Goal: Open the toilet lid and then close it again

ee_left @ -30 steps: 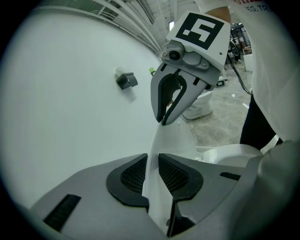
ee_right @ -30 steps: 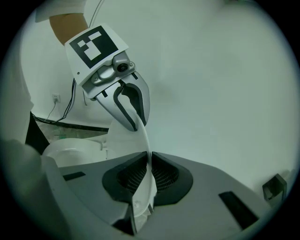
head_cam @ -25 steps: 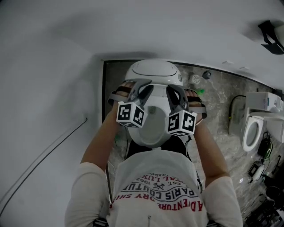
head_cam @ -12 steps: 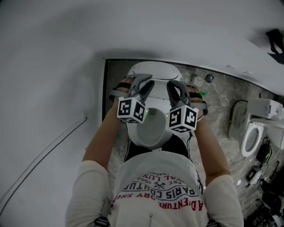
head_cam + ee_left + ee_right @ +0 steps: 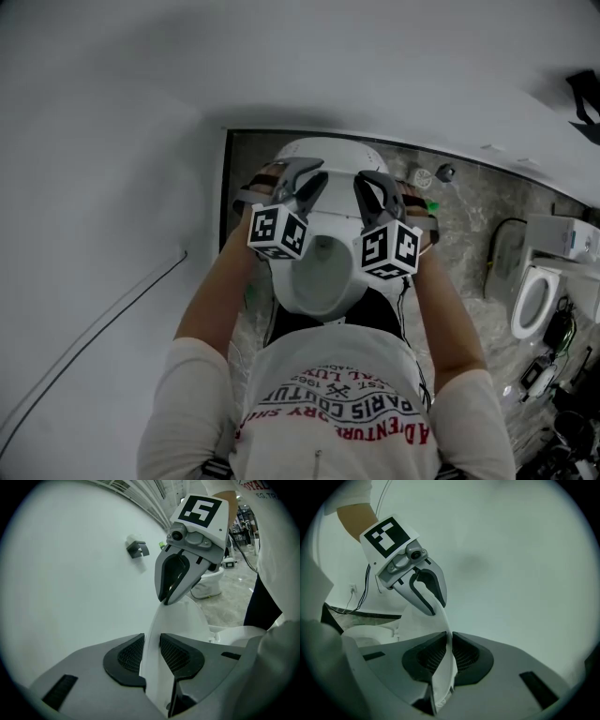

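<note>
As left gripper (image 5: 151,651), fingers (image 5: 127,655) easing apart, and right gripper (image 5: 449,656) clamp it, toilet lid (image 5: 180,618) has risen.

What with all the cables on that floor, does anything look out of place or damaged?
Nothing looks spilled or broken. The odd thing is at the right edge of the head view: a second toilet stands on the stone floor amid cables and small gear, as if stored there rather than installed.

- White ceramic toilet bowl (image 5: 284,286): front rim hidden under the person's white printed shirt (image 5: 328,398).
- Black angular wall fixture (image 5: 587,94): cut off by the head view's right edge; type indeterminable.
- Dark floor clutter (image 5: 567,427), lower right: too dim and small to identify.
</note>
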Tool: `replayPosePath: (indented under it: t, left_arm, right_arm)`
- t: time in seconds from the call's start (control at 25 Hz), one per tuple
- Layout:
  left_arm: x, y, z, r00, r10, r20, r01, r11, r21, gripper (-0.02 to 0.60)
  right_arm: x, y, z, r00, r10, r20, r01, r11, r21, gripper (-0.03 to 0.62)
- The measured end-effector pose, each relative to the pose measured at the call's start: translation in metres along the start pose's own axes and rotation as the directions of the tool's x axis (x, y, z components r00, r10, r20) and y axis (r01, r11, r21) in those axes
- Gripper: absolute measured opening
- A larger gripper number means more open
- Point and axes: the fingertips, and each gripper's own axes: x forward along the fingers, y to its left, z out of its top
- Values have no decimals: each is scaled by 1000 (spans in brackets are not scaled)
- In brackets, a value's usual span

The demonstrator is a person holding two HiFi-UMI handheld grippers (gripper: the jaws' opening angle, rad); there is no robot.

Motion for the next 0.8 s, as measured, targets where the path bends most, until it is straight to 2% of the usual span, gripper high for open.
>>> replayPosePath:
  t: [0.16, 0.36, 0.52, 0.6, 0.72, 0.8]
  left_arm:
    - [-4, 1, -2, 1000, 22, -8, -22, 999, -46, 108]
    - [-22, 1, 3, 999, 46, 2, -45, 987, -153, 130]
    - [-47, 11, 23, 992, 95, 78, -76, 973, -219, 128]
    - [-64, 18, 33, 985, 129, 117, -93, 959, -268, 114]
    - [-94, 28, 49, 964, 199, 177, -120, 918, -379, 47]
    - [-114, 28, 61, 951, 215, 220, -97, 889, -448, 32]
  right_arm:
    - [-1, 2, 0, 1000, 14, 25, -14, 999, 29, 37]
    - [-18, 5, 5, 992, 91, 91, -106, 978, 180, 37]
    - [-48, -12, 25, 986, 11, 167, -59, 956, 289, 37]
    - [-63, -17, 33, 986, -45, 159, -8, 949, 315, 37]
    - [-88, -18, 44, 983, -133, 127, 80, 930, 358, 36]
    - [-105, -13, 49, 980, -167, 105, 110, 905, 410, 34]
